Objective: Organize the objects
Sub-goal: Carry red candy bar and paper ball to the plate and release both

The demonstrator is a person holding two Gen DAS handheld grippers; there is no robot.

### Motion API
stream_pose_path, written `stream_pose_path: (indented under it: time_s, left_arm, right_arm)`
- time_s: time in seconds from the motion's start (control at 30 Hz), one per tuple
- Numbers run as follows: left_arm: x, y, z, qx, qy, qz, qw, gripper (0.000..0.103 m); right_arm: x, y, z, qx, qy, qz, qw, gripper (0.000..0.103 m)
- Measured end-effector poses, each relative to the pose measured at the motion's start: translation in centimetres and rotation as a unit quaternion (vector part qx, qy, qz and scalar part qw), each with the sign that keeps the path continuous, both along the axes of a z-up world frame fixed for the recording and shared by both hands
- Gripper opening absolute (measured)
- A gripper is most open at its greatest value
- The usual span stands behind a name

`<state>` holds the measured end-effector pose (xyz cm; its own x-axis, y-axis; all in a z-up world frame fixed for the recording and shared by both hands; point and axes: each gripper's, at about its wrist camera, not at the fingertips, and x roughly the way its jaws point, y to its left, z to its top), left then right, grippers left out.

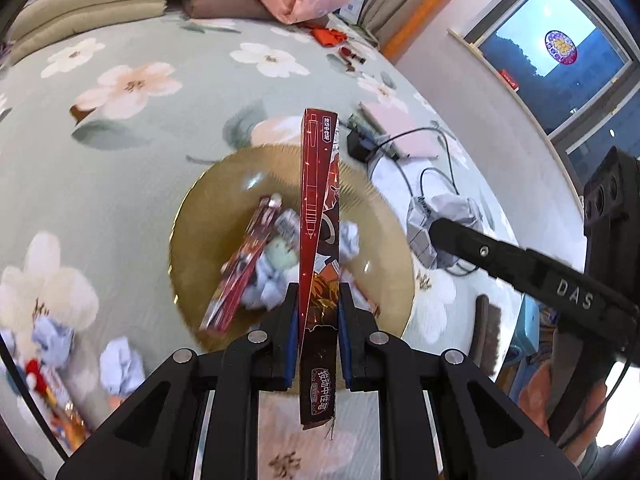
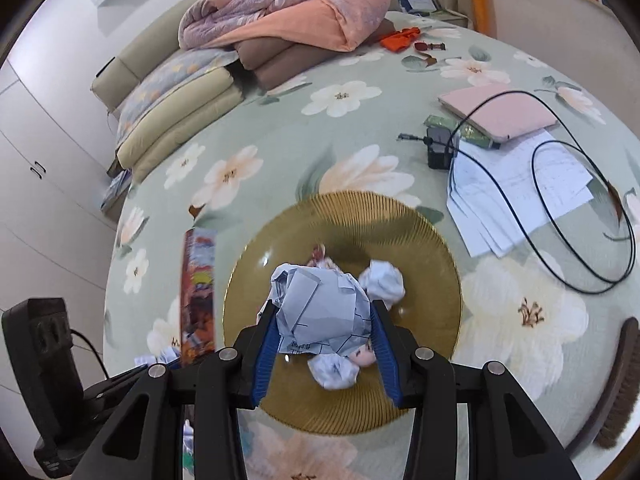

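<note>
My left gripper (image 1: 318, 300) is shut on a long red pen box (image 1: 320, 208) and holds it upright over a gold ribbed plate (image 1: 380, 216). In the plate lie a second red pen box (image 1: 244, 268) and crumpled paper balls (image 1: 352, 240). My right gripper (image 2: 322, 316) is shut on a crumpled paper ball (image 2: 320, 308) above the same plate (image 2: 424, 248). The left-held box shows in the right wrist view (image 2: 199, 292) at the plate's left. Other paper balls (image 2: 382, 280) lie in the plate.
All sits on a floral bedspread (image 2: 340, 96). More paper balls (image 1: 120, 368) and a colourful pack (image 1: 60, 404) lie at the lower left. A pink laptop (image 2: 500, 110), a charger with cable (image 2: 440, 146), papers (image 2: 516, 196), folded quilts (image 2: 288, 20) and a brush (image 2: 622, 384) surround the plate.
</note>
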<state>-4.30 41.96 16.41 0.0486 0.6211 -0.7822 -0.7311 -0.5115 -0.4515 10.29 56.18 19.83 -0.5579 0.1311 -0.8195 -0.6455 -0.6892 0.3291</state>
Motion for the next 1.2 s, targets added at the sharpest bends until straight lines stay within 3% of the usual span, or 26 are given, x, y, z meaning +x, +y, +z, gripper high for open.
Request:
stream_pose_path:
  time_s: [0.13,0.17,0.23,0.37,0.47,0.63,0.7,0.77,0.8,0.83,1.0,1.2]
  left_arm:
    - [-0.3,1.4,0.2,0.004,0.013,0.0,0.9999,0.016]
    - [-0.2,1.6,0.1,-0.003,0.019,-0.001,0.9998,0.032]
    - [-0.4,2.1,-0.8,-0.032,0.03,0.006,0.999,0.036]
    - [-1.2,0.9,-2.6,-0.04,-0.031,0.023,0.9985,0.036]
    - [-1.2,-0.9,-2.7,-0.032,-0.044,0.039,0.9978,0.036]
    - [-1.0,-5.0,-2.0,-0.026,-0.046,0.057,0.997,0.036]
    - [-1.1,-6.9,-1.9,-0.027,-0.039,0.069,0.9964,0.038]
    - [-1.1,-9.1,-1.9,-0.034,-0.03,0.094,0.9945,0.047]
    - [-1.1,-10.2,-2.0,-0.043,-0.03,0.11,0.9925,0.056]
    - [-1.2,-11.5,-2.2,-0.047,-0.034,0.123,0.9907,0.058]
    - [-1.3,-18.2,-3.1,-0.072,-0.06,0.183,0.9786,0.058]
    - [-0.9,-25.5,-2.8,-0.112,-0.021,0.235,0.9654,0.058]
  right_arm:
    - [-0.6,0.8,0.4,0.005,0.012,0.007,1.0,0.043]
    - [-0.8,0.9,0.3,0.004,0.013,0.012,1.0,0.043]
    - [-1.4,1.0,-0.4,-0.01,0.006,0.028,1.0,0.044]
    - [-0.7,1.0,-1.5,-0.02,-0.003,0.016,1.0,0.044]
    - [0.1,0.8,-2.1,-0.03,-0.01,0.01,0.999,0.044]
    - [0.4,-0.2,-2.6,-0.018,-0.033,0.018,0.999,0.046]
    - [0.3,-0.3,-3.0,-0.018,-0.037,0.02,0.999,0.062]
    - [0.4,-0.2,-3.3,-0.04,-0.022,0.022,0.999,0.063]
    - [0.4,-0.2,-3.5,-0.043,-0.021,0.021,0.999,0.063]
    - [0.4,-0.3,-3.5,-0.035,-0.032,0.016,0.999,0.063]
    - [1.1,-2.0,-2.6,-0.018,-0.037,0.025,0.999,0.063]
    - [1.1,-7.0,-1.6,-0.003,-0.029,0.063,0.998,0.063]
